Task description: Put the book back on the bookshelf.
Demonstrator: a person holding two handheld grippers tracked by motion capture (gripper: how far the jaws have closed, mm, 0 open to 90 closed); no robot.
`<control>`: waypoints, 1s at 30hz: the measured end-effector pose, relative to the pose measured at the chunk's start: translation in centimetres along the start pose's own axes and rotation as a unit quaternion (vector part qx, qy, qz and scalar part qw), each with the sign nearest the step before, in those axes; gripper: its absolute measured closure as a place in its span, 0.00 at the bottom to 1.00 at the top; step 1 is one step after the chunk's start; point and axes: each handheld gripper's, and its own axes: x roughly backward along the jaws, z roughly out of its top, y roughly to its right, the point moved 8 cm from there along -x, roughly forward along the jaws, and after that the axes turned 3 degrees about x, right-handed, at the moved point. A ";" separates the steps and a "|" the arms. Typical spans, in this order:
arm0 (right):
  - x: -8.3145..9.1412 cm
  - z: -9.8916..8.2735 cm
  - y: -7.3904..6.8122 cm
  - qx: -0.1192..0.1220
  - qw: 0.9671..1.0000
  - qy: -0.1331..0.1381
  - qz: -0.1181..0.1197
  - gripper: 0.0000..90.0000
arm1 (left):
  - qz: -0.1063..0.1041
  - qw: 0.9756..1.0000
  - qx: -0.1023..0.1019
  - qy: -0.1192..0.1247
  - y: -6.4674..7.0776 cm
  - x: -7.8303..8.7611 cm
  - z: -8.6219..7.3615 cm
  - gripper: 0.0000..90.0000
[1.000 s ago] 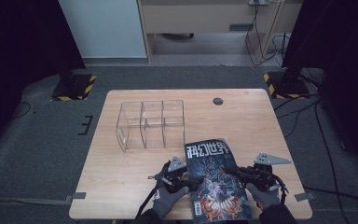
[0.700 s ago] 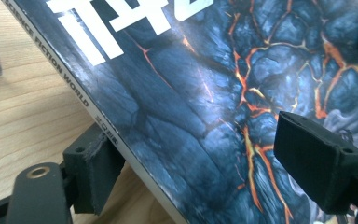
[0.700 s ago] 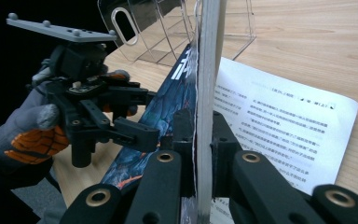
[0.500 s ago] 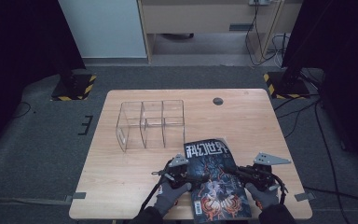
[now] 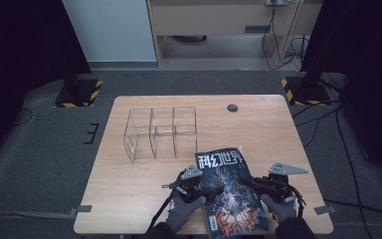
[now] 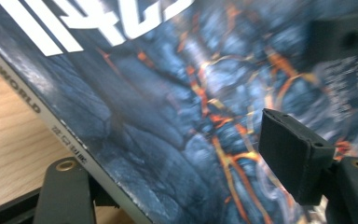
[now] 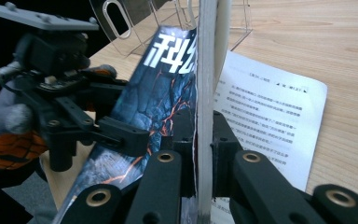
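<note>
- Surface [image 5: 129,199]: a pale wooden top, on which a clear divided organizer [image 5: 160,132] stands toward the far left.
- Magazine [image 5: 229,191]: shown at the near edge between the two hands, its dark cover up and its far end raised. It is judged light, thin and floppy, with a glossy cover likely to slip; hold is best taken at the spine and opposite edge.
- Right gripper [image 7: 198,158]: jaws are clenched on the magazine's edge, with loose pages hanging open beyond.
- Left gripper [image 6: 182,172]: jaws straddle the spine edge, one above the cover and one below; whether they press cannot be told.
</note>
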 end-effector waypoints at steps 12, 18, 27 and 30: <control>0.0 0.3 -0.1 0.000 1.000 0.011 0.006 0.94 | 0.005 1.000 -0.015 0.010 0.6 0.1 0.6 0.29; -0.1 0.6 0.0 0.001 1.000 0.015 0.007 0.94 | 0.006 1.000 -0.018 0.016 0.7 0.1 0.9 0.27; 0.1 0.8 -0.5 0.007 0.999 0.026 0.019 0.94 | -0.010 1.000 -0.011 0.023 1.1 0.5 1.4 0.25; 0.1 0.9 -0.6 0.007 0.999 0.028 0.022 0.94 | -0.005 0.999 -0.026 0.021 1.2 0.4 1.4 0.23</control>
